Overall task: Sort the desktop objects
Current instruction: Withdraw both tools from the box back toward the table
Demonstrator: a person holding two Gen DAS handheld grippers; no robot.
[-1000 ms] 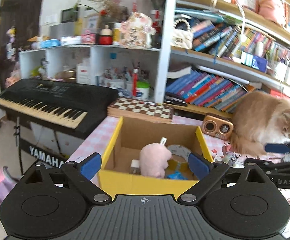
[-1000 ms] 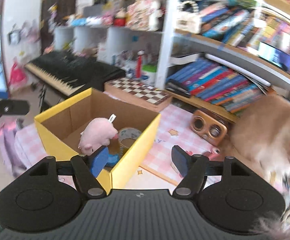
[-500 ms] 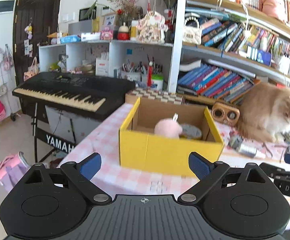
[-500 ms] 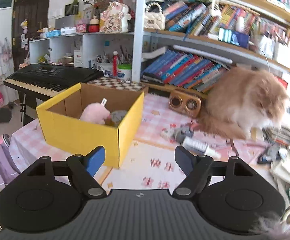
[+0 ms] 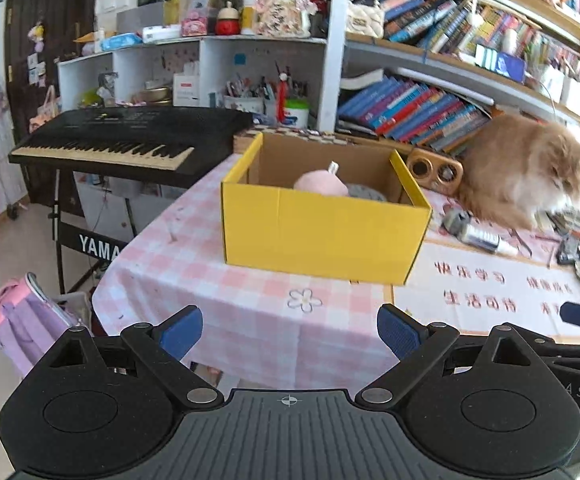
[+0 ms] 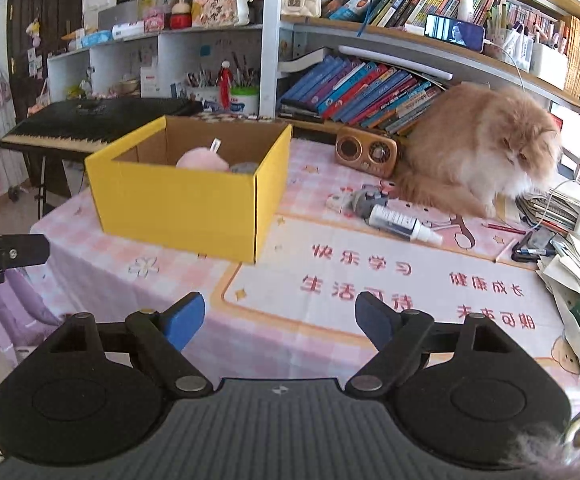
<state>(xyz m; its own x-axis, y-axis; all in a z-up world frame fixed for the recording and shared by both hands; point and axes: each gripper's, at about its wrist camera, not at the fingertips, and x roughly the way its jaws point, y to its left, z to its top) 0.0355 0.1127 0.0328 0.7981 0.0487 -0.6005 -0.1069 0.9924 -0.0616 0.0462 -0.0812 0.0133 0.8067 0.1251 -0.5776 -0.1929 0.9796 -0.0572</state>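
A yellow cardboard box (image 5: 321,232) (image 6: 186,208) stands on the pink checked tablecloth. Inside it are a pink plush toy (image 5: 321,184) (image 6: 204,159) and a grey roll, mostly hidden by the box wall. A white spray bottle (image 6: 403,224) (image 5: 483,239) and a small grey object (image 6: 363,201) lie on the table to the right of the box. My left gripper (image 5: 289,330) is open and empty, back from the table's near edge. My right gripper (image 6: 280,318) is open and empty above the near edge.
A fluffy orange cat (image 6: 477,148) sits at the back right beside a wooden radio (image 6: 365,151). Papers, pens and a phone (image 6: 533,240) crowd the right edge. A black keyboard (image 5: 130,136) stands left of the table. A pink backpack (image 5: 26,320) lies on the floor.
Both grippers have pulled back from over the box toward the table's near edge; the box now looks smaller and farther. Both stay open and empty.
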